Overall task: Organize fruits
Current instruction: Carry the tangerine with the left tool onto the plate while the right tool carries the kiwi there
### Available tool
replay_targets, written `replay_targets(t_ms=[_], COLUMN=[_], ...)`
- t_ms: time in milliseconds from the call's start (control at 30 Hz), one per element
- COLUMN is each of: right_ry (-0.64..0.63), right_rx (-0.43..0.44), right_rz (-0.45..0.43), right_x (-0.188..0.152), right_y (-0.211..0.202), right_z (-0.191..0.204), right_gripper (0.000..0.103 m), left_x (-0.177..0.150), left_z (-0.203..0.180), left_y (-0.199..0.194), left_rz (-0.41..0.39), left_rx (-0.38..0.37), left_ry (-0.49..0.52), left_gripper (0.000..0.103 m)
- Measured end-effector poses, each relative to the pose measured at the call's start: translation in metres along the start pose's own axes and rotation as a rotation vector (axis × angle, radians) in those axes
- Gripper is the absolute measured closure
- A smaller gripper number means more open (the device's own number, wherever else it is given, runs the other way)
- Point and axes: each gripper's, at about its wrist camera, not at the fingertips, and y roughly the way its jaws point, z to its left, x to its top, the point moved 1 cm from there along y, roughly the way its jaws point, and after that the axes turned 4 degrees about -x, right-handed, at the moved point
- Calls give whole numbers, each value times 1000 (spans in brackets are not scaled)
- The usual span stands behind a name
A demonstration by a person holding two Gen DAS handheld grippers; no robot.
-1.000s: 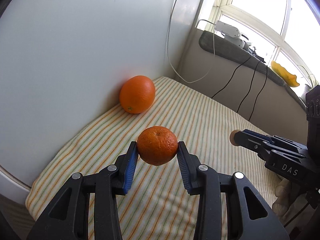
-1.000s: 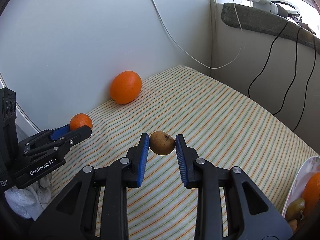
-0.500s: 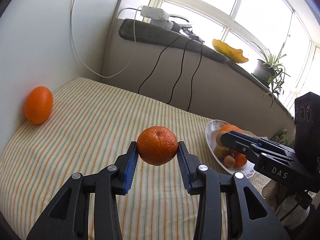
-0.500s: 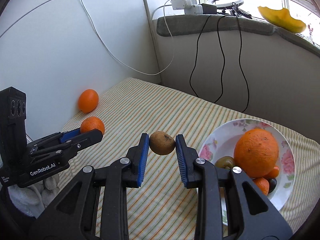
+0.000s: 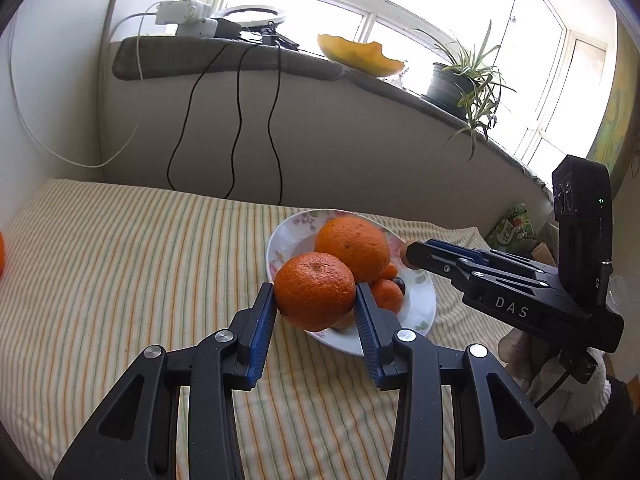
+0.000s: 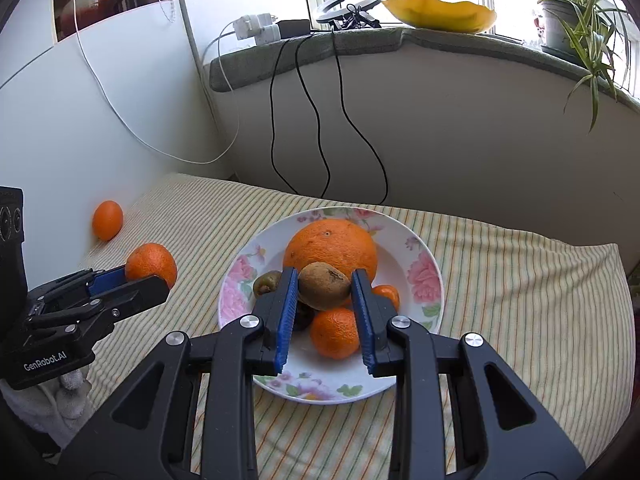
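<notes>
The left gripper (image 5: 315, 308) clamps a mandarin (image 5: 315, 291) between its blue pads, held above the near rim of the flowered plate (image 6: 430, 280). The right gripper (image 6: 325, 304) pinches a brown kiwi (image 6: 325, 285) over the plate's heaped fruit, just in front of the big orange (image 6: 332, 246). Another orange (image 6: 107, 220) lies by the wall. The grippers hide part of the fruit pile.

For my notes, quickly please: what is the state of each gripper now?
Left gripper: closed on a mandarin.
Right gripper: closed on a brown kiwi, above the floral plate.
</notes>
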Motion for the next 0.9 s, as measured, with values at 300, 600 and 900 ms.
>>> replay_targets(t_ms=[300, 600, 900], right_ry=[22, 22, 21], right_rx=[-43, -34, -27], right_rz=[31, 45, 60], right_x=[-4, -2, -2], right_y=[14, 23, 28], right_z=[-30, -36, -35], right_gripper=[74, 74, 74], left_x=[-4, -7, -6], left_z=[-43, -51, -50], left_y=[32, 42, 45], left_rz=[75, 124, 125], left_rx=[-30, -45, -31], left_ry=[98, 114, 110], left_gripper=[65, 65, 65])
